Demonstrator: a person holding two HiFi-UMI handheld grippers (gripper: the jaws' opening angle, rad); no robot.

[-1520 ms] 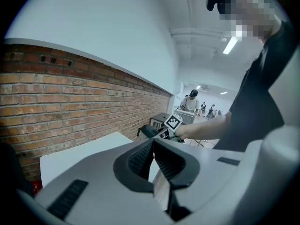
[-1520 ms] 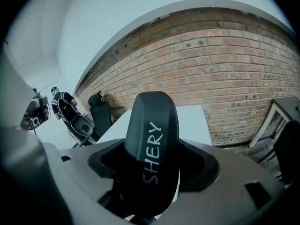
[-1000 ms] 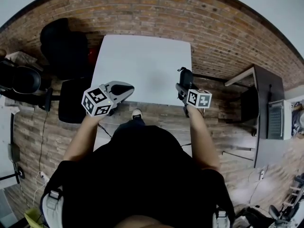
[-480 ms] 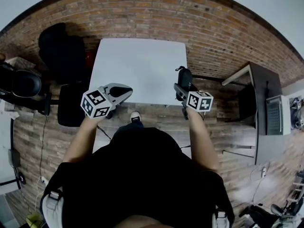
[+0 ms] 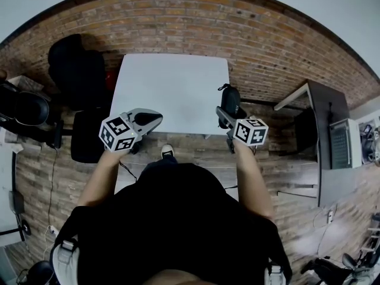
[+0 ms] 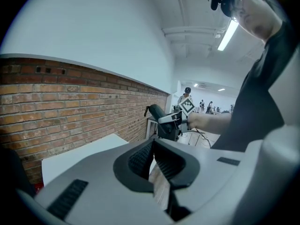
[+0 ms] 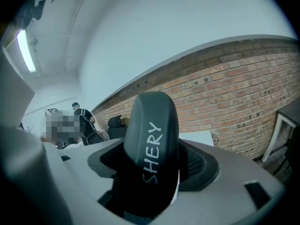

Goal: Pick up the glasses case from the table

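Observation:
The glasses case (image 7: 152,144) is black and rounded, with pale lettering on its side. My right gripper (image 7: 154,182) is shut on it and holds it upright in the air. From the head view the case (image 5: 230,98) hangs over the right front corner of the white table (image 5: 172,88), in my right gripper (image 5: 228,108). My left gripper (image 5: 151,119) hovers at the table's front left edge. Its jaws (image 6: 153,161) are shut with nothing between them. The left gripper view also catches the case (image 6: 157,112) held by the right gripper (image 6: 171,123).
A brick wall (image 5: 178,22) runs behind the table. Black chairs (image 5: 80,64) stand to the table's left, one (image 5: 89,136) close to my left gripper. A dark desk (image 5: 332,135) sits to the right. People stand in the far background (image 6: 186,95).
Both grippers keep nearly the same pose, the right one still shut on the case. They have drifted slightly lower in the head view, and the table has shifted a little to the left.

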